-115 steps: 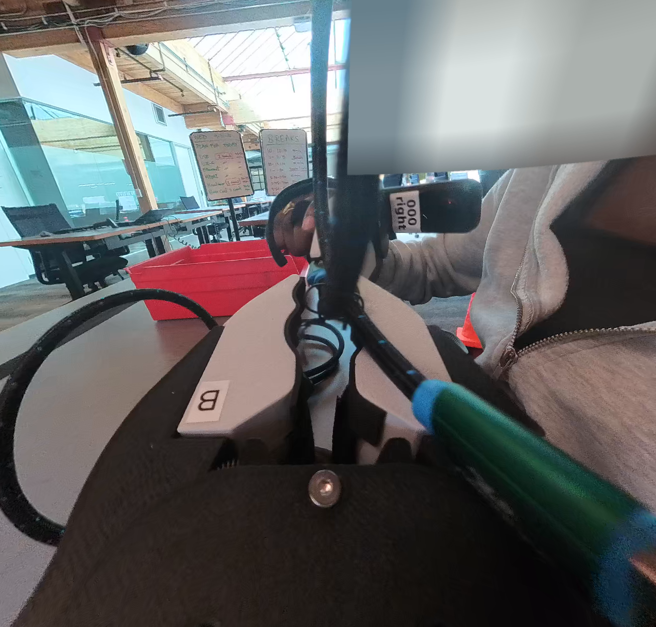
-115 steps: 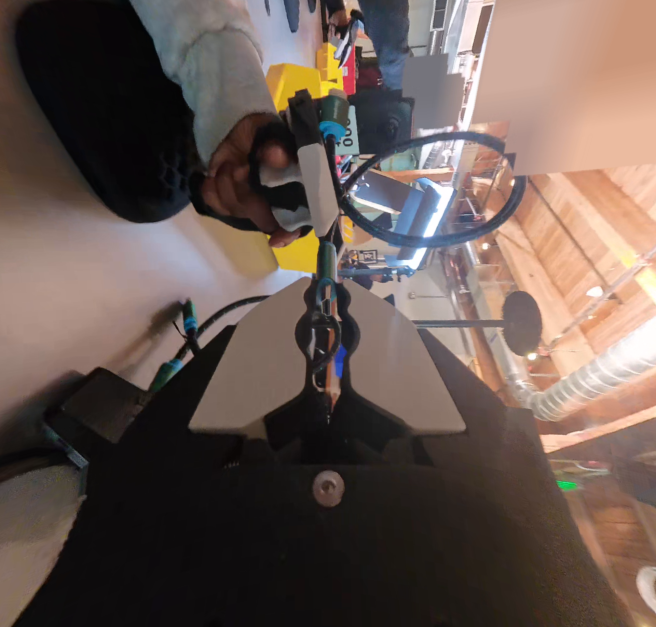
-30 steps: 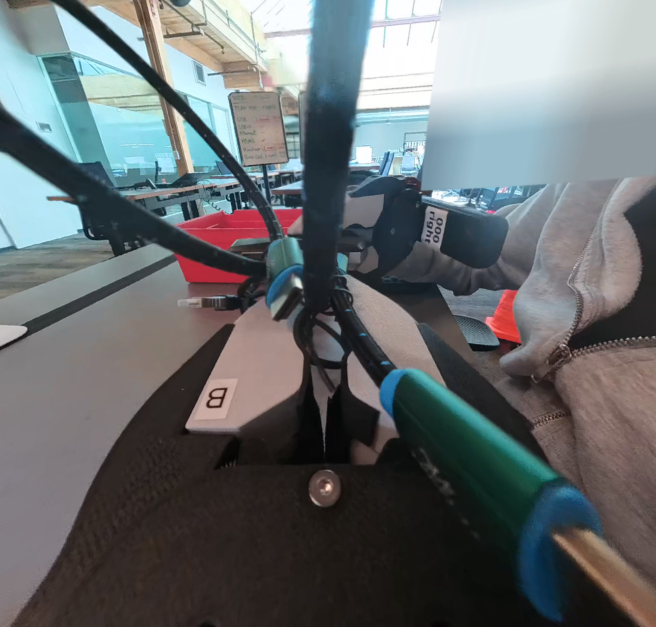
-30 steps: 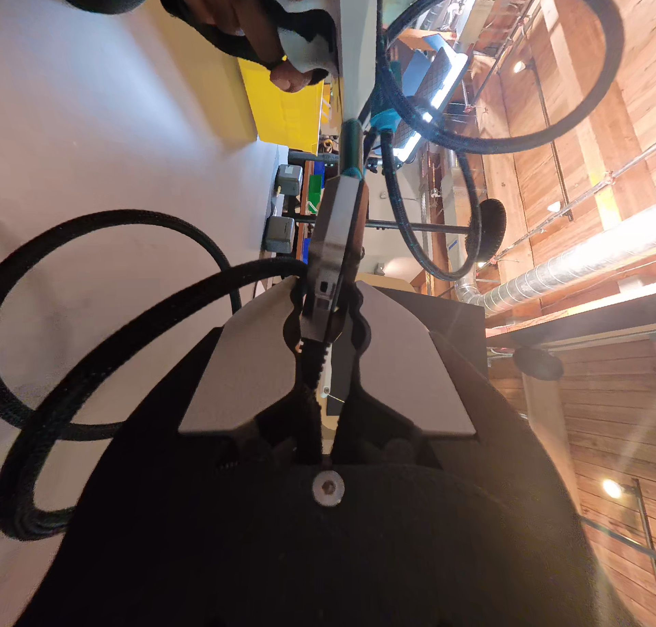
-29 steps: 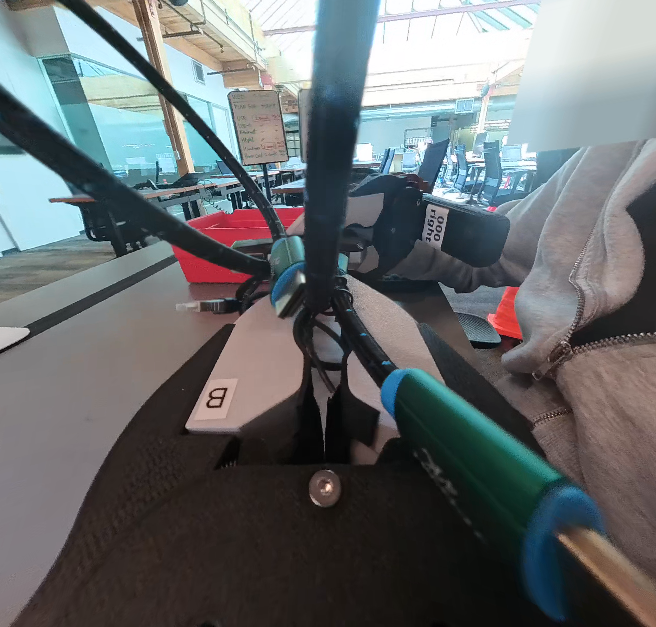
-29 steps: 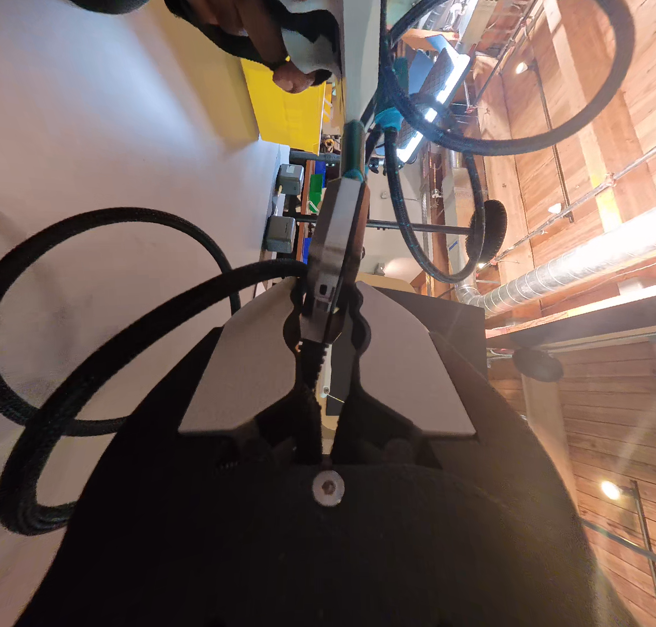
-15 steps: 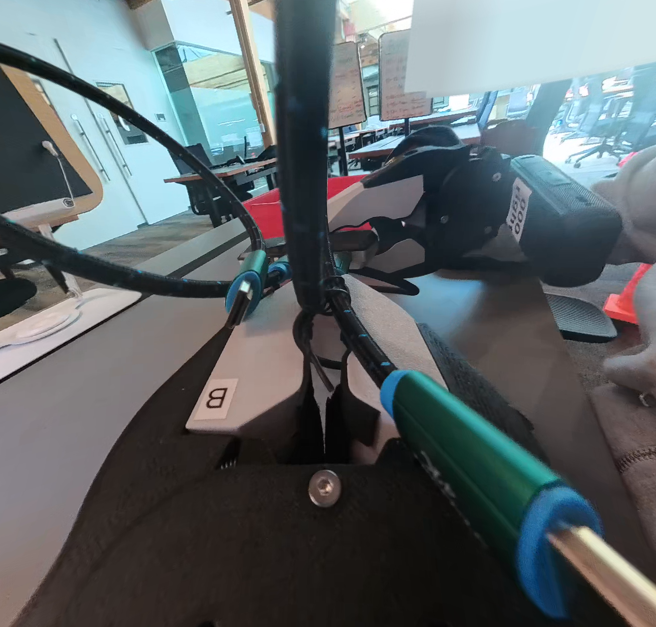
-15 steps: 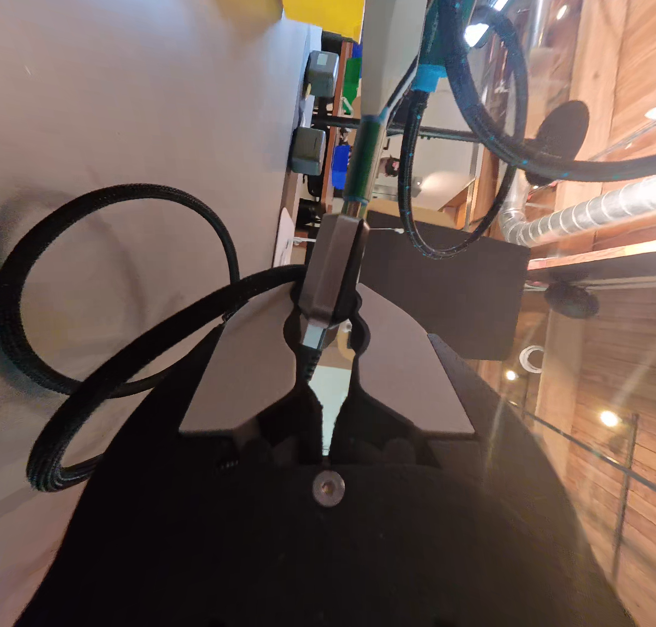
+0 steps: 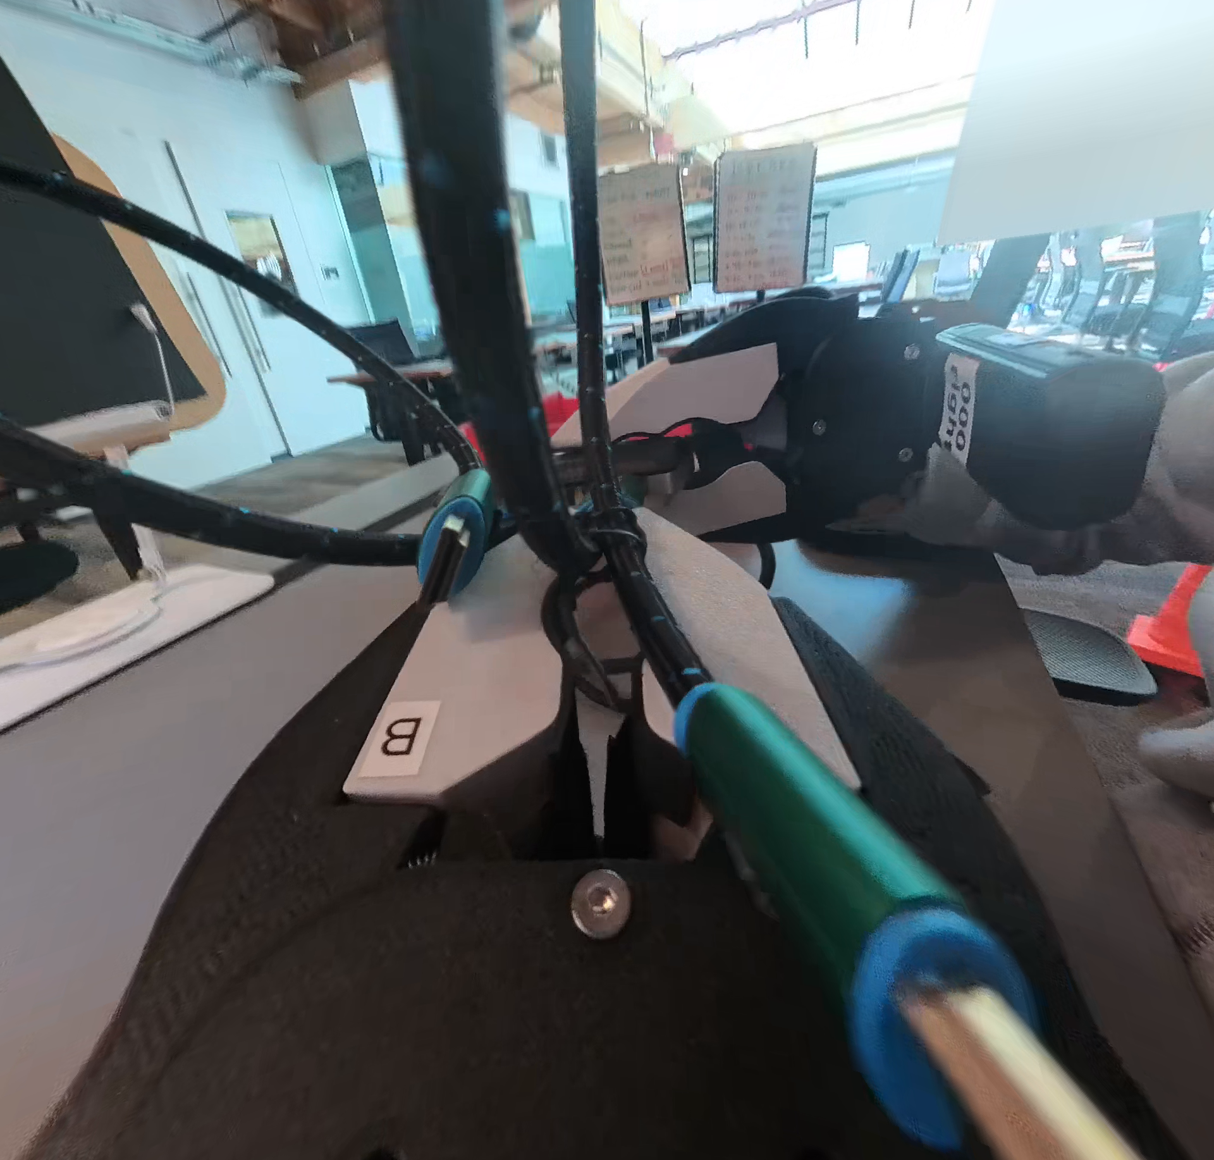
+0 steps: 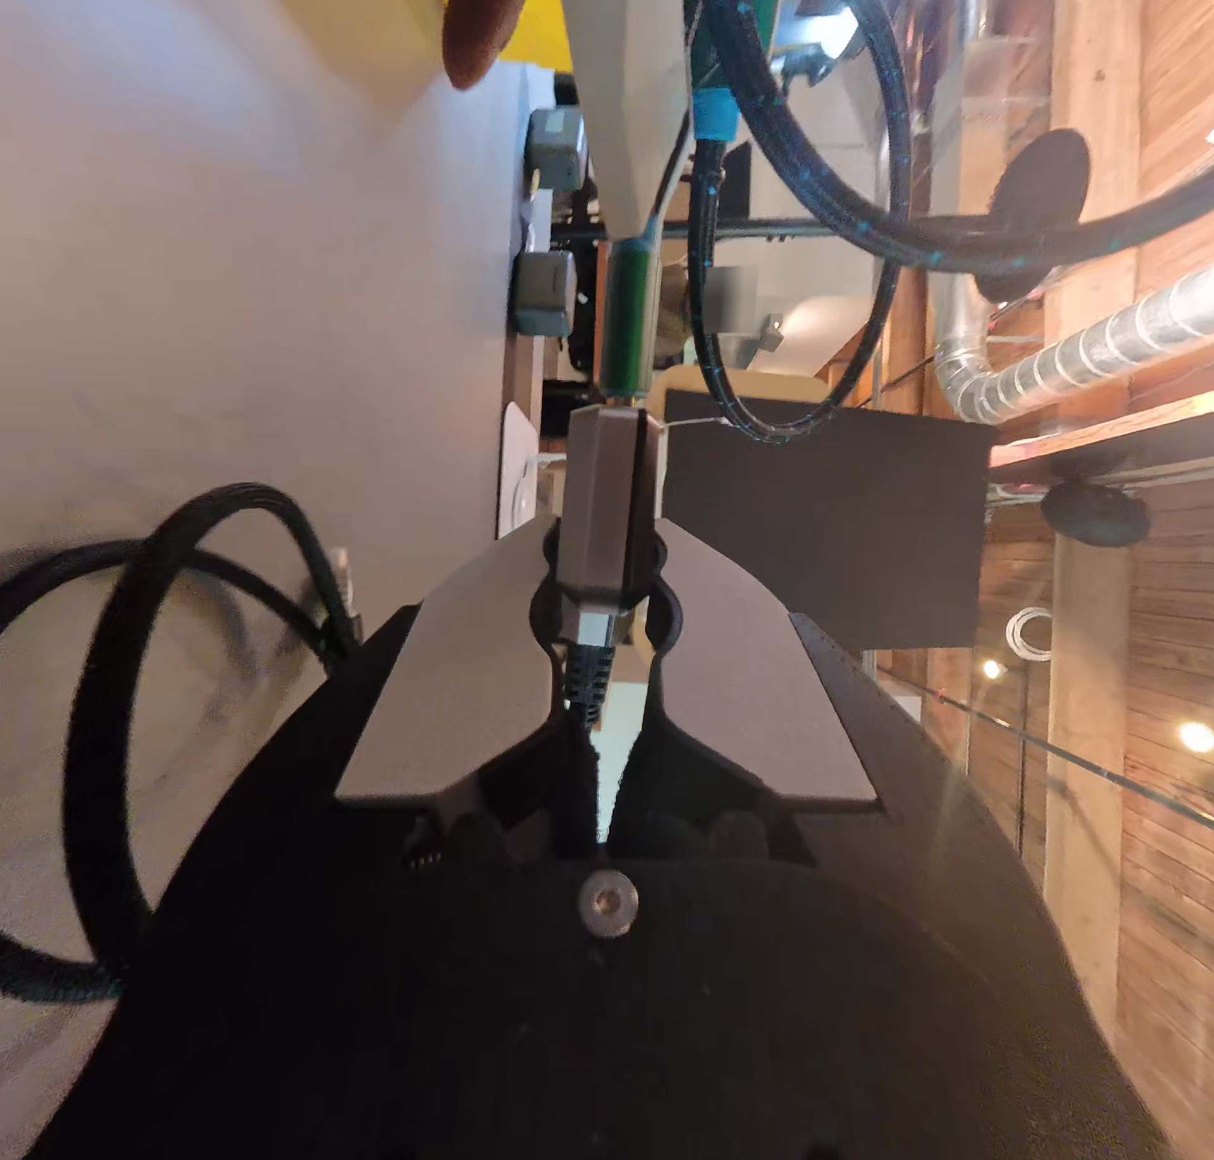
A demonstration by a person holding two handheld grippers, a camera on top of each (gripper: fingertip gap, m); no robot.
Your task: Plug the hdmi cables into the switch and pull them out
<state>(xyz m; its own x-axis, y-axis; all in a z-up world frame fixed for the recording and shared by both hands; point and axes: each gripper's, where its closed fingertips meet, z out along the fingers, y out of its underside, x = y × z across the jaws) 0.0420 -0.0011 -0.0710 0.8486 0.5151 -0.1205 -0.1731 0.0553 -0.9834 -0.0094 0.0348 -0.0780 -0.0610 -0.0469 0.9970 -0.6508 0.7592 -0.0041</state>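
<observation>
My right gripper [image 10: 604, 537] is shut on a grey HDMI switch [image 10: 601, 504], held end-on with its own black lead running back between the fingers. A green HDMI plug [image 10: 627, 320] sits in the switch's far end, with a sliver of metal tip showing. My left gripper [image 9: 591, 537] is shut on a tied bundle of black braided cables [image 9: 614, 524] just behind that plug. Its pale finger [image 10: 624, 77] shows above the plug in the right wrist view. Two loose green plugs with blue rings hang by my left gripper, one close in front [image 9: 821, 865] and one at the left [image 9: 453, 537]. The right gripper [image 9: 657, 465] shows beyond it.
Black cable loops [image 10: 118, 701] lie on the grey table [image 10: 230, 274]. More cable loops [image 9: 197, 517] arch over my left gripper. A yellow bin [image 10: 499, 5] sits at the far edge. An orange cone [image 9: 1176, 622] and a person's grey sleeve [image 9: 1176, 504] are at the right.
Since 3.8 s ago the right gripper has taken hold of the switch. In the last second both grippers have swung round and drawn closer, with the green plug staying at the switch's end.
</observation>
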